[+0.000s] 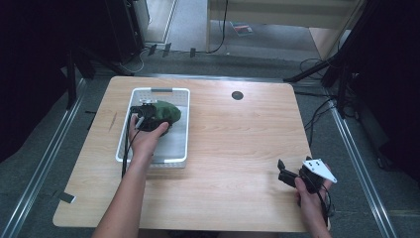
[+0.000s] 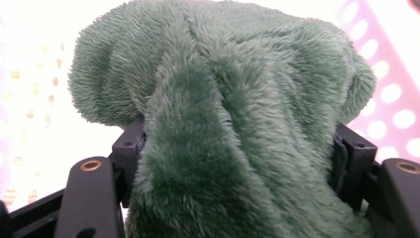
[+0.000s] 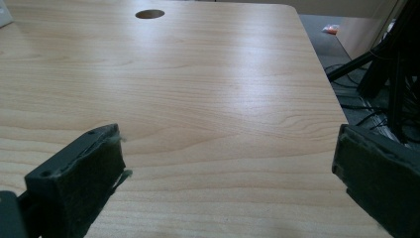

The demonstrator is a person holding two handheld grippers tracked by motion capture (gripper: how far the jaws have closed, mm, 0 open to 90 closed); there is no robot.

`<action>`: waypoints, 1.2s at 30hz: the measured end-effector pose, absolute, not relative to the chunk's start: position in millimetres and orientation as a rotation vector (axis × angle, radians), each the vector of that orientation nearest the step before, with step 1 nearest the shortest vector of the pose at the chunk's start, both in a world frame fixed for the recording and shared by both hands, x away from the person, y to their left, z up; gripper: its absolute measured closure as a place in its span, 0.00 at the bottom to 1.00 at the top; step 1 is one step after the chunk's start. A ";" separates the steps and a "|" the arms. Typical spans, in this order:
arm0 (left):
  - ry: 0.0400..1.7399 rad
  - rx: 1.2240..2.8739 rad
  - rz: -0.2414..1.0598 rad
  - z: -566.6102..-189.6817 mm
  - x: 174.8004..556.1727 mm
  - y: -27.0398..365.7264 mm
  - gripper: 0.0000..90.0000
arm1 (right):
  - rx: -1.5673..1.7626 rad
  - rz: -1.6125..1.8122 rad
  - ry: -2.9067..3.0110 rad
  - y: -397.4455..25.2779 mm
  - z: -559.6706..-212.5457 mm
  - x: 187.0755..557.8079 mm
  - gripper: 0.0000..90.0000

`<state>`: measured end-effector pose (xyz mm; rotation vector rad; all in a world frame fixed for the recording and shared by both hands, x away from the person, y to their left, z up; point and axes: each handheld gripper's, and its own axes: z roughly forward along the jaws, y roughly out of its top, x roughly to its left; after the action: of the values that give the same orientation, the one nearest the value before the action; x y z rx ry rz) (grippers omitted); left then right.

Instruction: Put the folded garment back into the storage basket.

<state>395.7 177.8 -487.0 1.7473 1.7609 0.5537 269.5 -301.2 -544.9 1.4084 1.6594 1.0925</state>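
Where the green plush lies, in the far half of the white basket, it rests on the basket floor at the left of a light wooden table with a round hole near its far edge. Grey floor, metal rails, cables and dark stands surround the table. The left gripper reaches into the basket, its jaws closed on a fold of plush pinched between them. The right gripper is held low over the table's near right corner, jaws wide apart, nothing between them.
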 end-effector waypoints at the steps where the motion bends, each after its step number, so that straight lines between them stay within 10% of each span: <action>1: 1.767 1.760 0.546 -488.1 396.8 177.5 0.33 | 1.406 1.093 1.659 -301.2 -544.9 269.6 0.00; 15: 1.803 1.797 0.514 -485.6 397.1 175.4 0.03 | 1.419 1.091 1.657 -300.9 -544.8 269.5 0.00; 36: 1.594 1.632 0.608 -439.9 341.0 184.6 0.03 | 1.409 1.084 1.660 -300.5 -544.9 269.6 0.00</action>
<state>341.0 184.6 -439.9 1.6323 1.5940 0.6084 269.6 -300.5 -544.9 1.4087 1.6601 1.0839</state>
